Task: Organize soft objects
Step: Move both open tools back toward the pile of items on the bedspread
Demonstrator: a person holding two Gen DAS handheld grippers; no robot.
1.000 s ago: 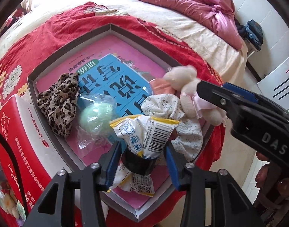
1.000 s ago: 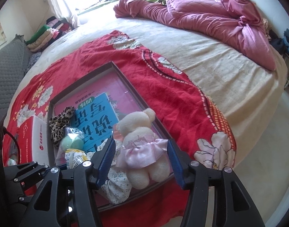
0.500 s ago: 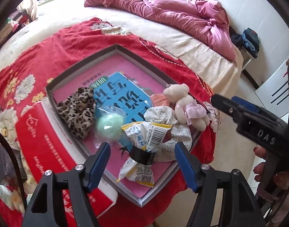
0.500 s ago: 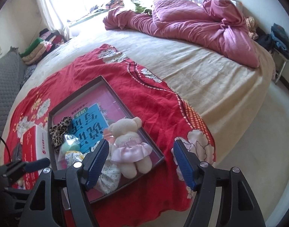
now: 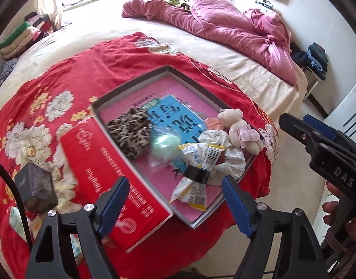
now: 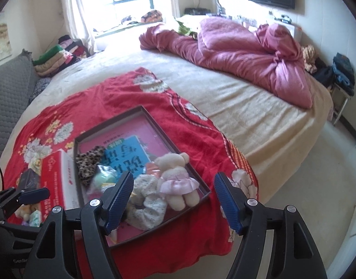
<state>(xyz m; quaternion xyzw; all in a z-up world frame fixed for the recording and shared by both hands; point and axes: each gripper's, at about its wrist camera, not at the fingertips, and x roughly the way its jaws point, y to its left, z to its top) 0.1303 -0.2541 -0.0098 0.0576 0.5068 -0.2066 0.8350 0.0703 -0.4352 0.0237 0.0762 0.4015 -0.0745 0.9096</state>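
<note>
A shallow box lid [image 5: 136, 80] [image 6: 178, 148] with a pink inside lies on a red flowered blanket [image 5: 68, 69] at the bed's near corner. In it lie a leopard scrunchie [image 5: 130, 132] [image 6: 88, 160], a green ball in clear wrap [image 5: 164, 145], a snack packet with black tape [image 5: 196, 165], a white floral scrunchie [image 5: 231, 162] [image 6: 147, 200] and a cream teddy in a pink skirt [image 5: 240, 130] [image 6: 178, 176]. My left gripper [image 5: 175, 202] is open and empty, held back above the lid's near corner. My right gripper [image 6: 174, 200] is open and empty, above the teddy's side.
A red carton [image 5: 112, 176] lies left of the lid, a dark small box [image 5: 36, 183] beyond it. A blue book [image 5: 175, 118] lies under the soft items. A pink quilt [image 6: 243, 53] is heaped at the bed's far side. Floor lies right of the bed.
Both grippers have pulled back and up from the lid. The left one let go of the snack packet, which lies in the lid; both jaws have opened wider.
</note>
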